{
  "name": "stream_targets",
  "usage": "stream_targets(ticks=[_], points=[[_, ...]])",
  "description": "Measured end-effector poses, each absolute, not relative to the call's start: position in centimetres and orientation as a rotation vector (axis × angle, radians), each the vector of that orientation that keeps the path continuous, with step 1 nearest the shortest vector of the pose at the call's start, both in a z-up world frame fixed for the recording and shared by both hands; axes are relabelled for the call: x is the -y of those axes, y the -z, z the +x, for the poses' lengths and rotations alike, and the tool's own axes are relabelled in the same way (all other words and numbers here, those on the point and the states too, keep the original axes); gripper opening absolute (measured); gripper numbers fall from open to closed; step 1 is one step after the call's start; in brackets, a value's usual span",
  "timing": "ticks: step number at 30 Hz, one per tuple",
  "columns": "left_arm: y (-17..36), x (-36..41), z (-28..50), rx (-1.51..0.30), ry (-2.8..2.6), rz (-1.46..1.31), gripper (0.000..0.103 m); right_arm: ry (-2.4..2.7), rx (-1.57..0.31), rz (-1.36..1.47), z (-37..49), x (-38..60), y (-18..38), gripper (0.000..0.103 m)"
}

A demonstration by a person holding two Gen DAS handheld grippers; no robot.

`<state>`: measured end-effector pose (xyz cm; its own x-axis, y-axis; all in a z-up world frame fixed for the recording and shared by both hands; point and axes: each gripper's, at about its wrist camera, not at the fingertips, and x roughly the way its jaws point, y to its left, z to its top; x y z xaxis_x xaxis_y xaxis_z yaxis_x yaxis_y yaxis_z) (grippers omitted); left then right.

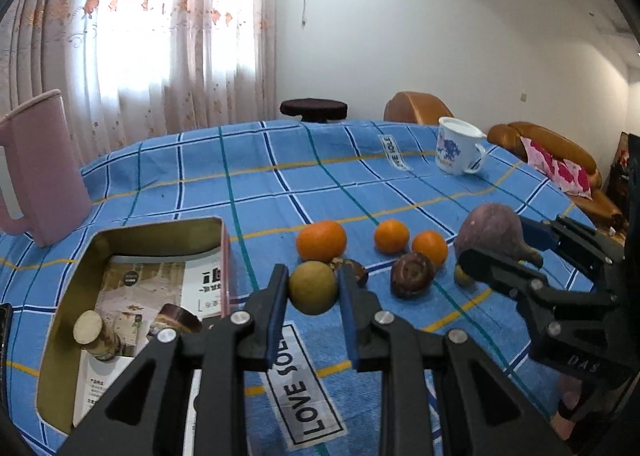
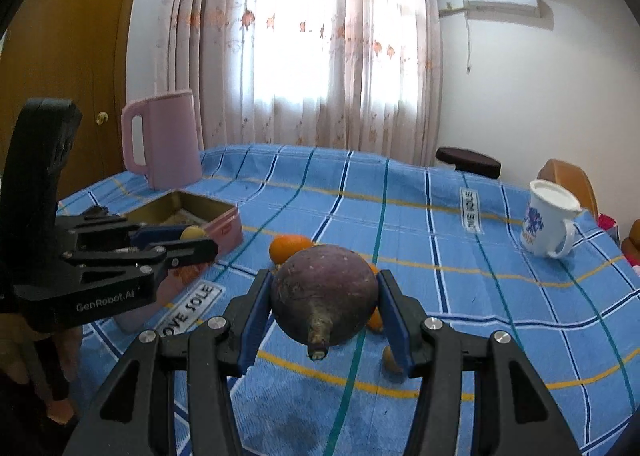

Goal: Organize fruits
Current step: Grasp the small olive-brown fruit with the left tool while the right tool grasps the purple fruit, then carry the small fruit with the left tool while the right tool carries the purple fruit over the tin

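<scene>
Fruit: yellow-green fruit [image 1: 313, 293] clamped in left hand-held gripper [image 1: 313, 288] | purple fruit [image 2: 325, 298] (stem toward camera) clamped in right hand-held gripper [image 2: 325, 308]

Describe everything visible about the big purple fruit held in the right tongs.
The large round dull-purple fruit has matte, faintly speckled skin and a stubby brownish stem pointing back toward the camera. The right tongs clamp it, one blue pad on each flank. It is lifted clear of the blue checked tablecloth, above the small oranges, and nothing else touches it.
</scene>
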<state>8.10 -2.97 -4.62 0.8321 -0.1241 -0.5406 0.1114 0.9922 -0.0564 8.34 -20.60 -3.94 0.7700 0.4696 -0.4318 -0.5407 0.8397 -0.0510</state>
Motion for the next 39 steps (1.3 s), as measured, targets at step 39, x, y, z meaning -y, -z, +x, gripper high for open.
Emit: stream_targets(ticks=[39], points=[[4.1, -6.3, 5.3, -0.507, -0.040, -0.129, 0.026, -0.709, -0.333, -0.247, 8.2, 9.9, 0.8, 0.054]])
